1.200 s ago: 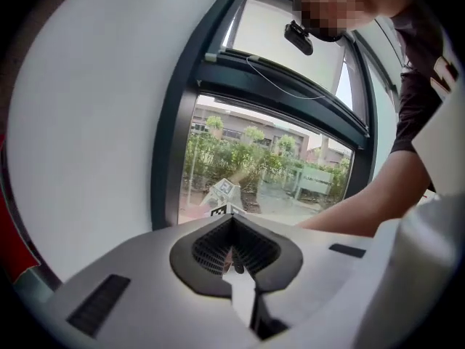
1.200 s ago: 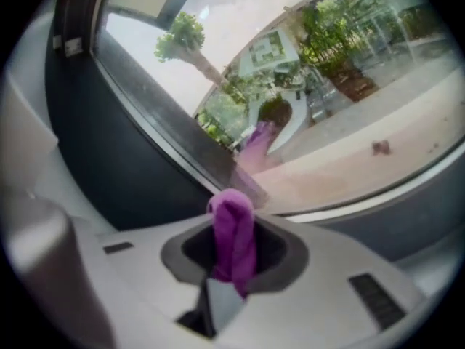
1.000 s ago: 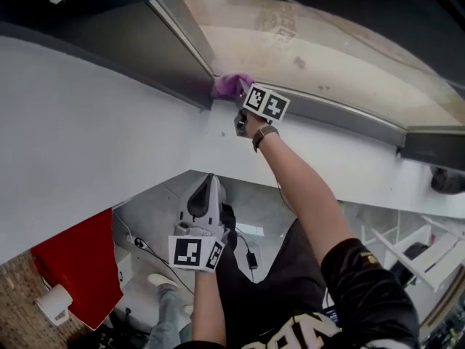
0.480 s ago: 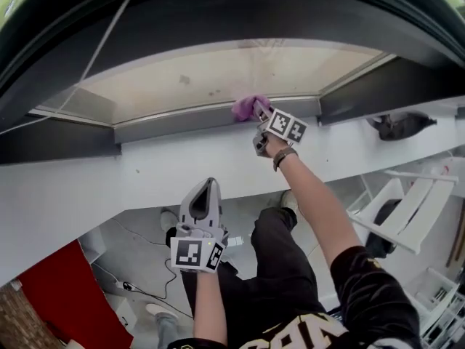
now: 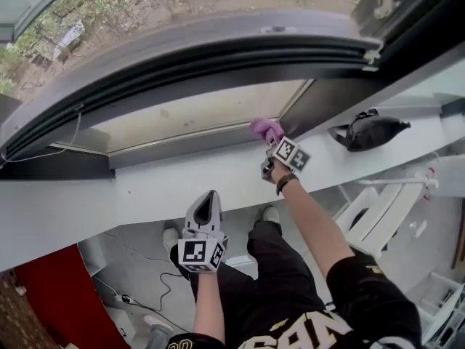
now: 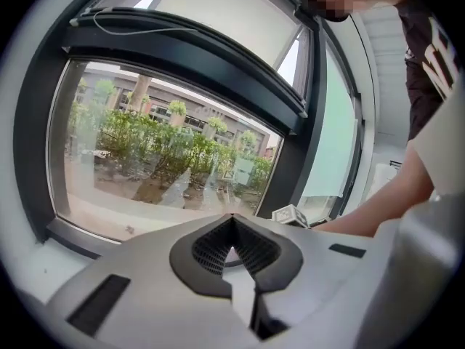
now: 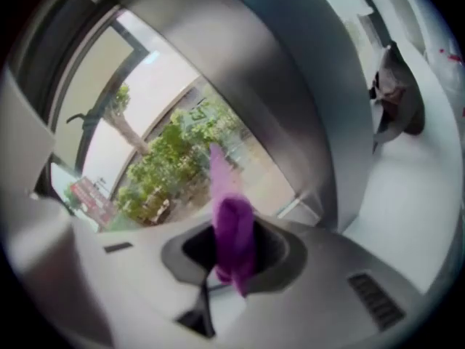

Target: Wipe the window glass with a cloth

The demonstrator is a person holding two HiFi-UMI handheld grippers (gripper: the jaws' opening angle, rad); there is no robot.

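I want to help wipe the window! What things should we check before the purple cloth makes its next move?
1. Cloth gripped: ok. The right gripper is shut on the purple cloth.
2. Cloth on the window glass: ok. In the right gripper view the cloth's reflection meets the cloth, at the pane's bottom right corner.
3. Room to wipe further right: not ok. The dark frame post stands right beside the cloth, so the free way is probably left or up.
4. Left gripper out of the way: ok. It is shut, empty, and held low below the sill.
5. Black bag clear of the arm: ok. It lies apart, to the right on the sill.
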